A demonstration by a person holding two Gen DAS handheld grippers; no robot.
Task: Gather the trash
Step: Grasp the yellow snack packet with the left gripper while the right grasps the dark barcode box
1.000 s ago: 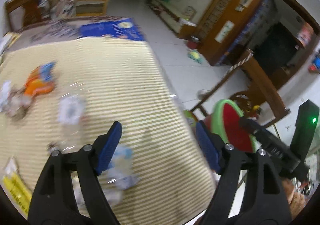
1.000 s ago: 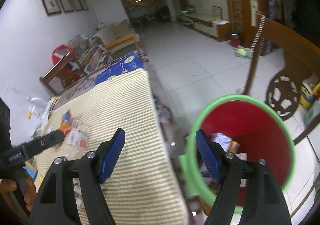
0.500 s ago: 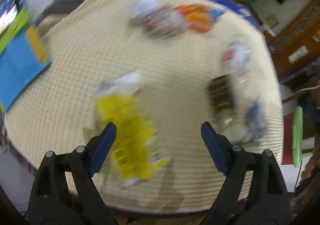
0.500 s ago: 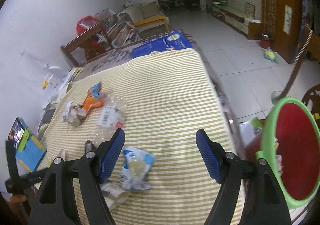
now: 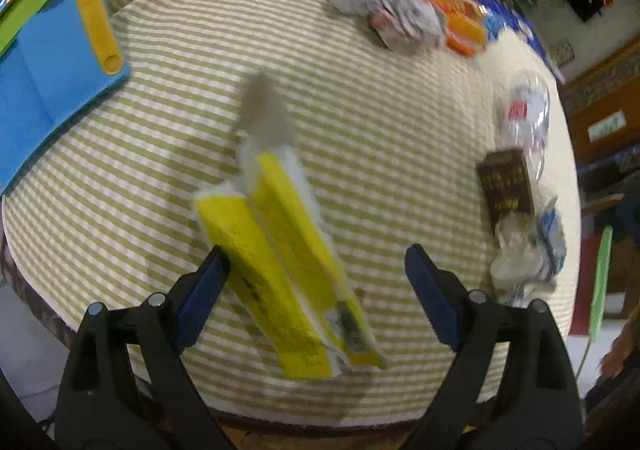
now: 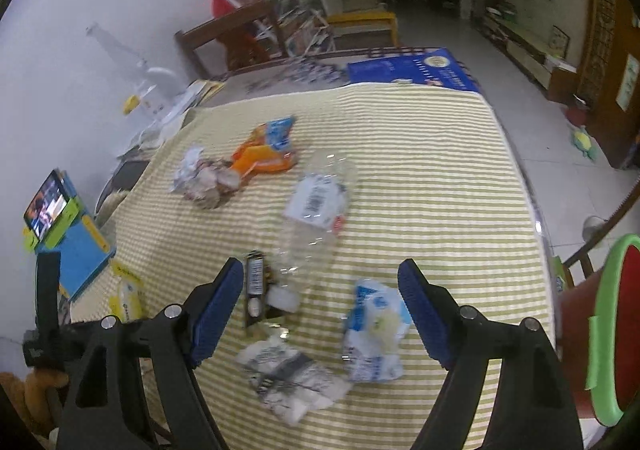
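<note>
A yellow wrapper [image 5: 288,250] lies on the striped tablecloth [image 5: 360,137]. My left gripper [image 5: 316,282] hangs over it, its jaws opening, the wrapper between the fingers and the pads not pressing it. My right gripper [image 6: 320,298] hovers above the table, its jaws opening too, with nothing held. Under it lie a dark box [image 6: 256,290], a crumpled white wrapper [image 6: 288,374] and a blue-white bag [image 6: 376,330]. Farther off are a clear plastic bottle [image 6: 316,209], an orange wrapper [image 6: 264,153] and crumpled paper [image 6: 200,177]. The red bin with a green rim [image 6: 612,330] stands at the right.
A blue stand holding a lit phone [image 6: 52,205] sits at the table's left edge. A blue board [image 6: 412,67] lies at the far end, with a wooden chair [image 6: 232,33] and clutter behind it. Tiled floor runs along the right side.
Both grippers swung away from the bin to over the table. The left one tipped down over the yellow wrapper. Both pairs of jaws stand wider than before.
</note>
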